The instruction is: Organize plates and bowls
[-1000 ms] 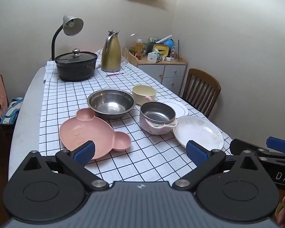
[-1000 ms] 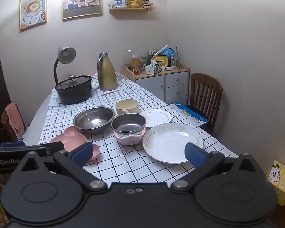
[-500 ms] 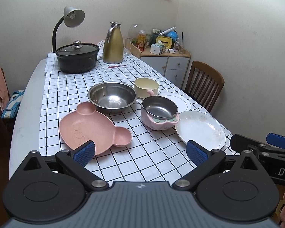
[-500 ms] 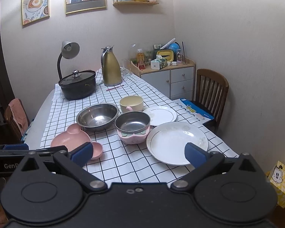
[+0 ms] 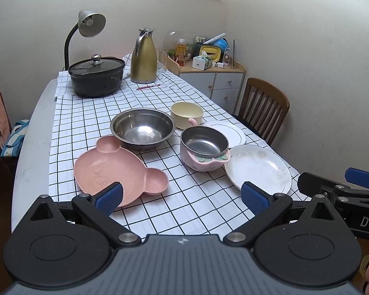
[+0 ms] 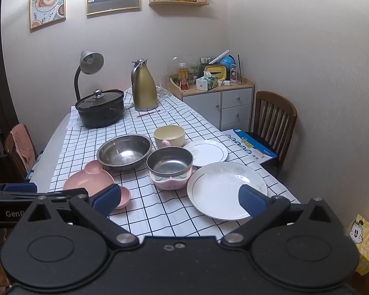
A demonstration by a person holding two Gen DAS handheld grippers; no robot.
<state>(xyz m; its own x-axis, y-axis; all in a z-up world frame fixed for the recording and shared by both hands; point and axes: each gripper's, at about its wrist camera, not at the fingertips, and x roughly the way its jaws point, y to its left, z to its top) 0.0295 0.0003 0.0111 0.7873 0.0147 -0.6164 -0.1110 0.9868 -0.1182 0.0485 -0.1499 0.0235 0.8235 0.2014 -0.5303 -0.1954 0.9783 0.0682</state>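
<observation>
Both grippers hang above the near edge of the table (image 5: 32, 142); the left gripper (image 5: 182, 196) has its jaws spread wide and empty, and the right gripper (image 6: 178, 198) likewise, wide and empty. On the checked cloth (image 5: 86, 113) the dishes sit in a cluster; the pink bear plate (image 5: 115, 169) lies near left; the steel bowl (image 5: 142, 129) sits just beyond it; the pink bowl (image 5: 204, 150) stands right of centre, touching the large white plate (image 5: 258, 168) at near right; the small white plate (image 5: 230, 132) lies behind them; the yellow cup (image 5: 187, 114) stands far of the pink bowl. A black pot (image 5: 97, 76) and gold jug (image 5: 144, 56) stand at the far end.
</observation>
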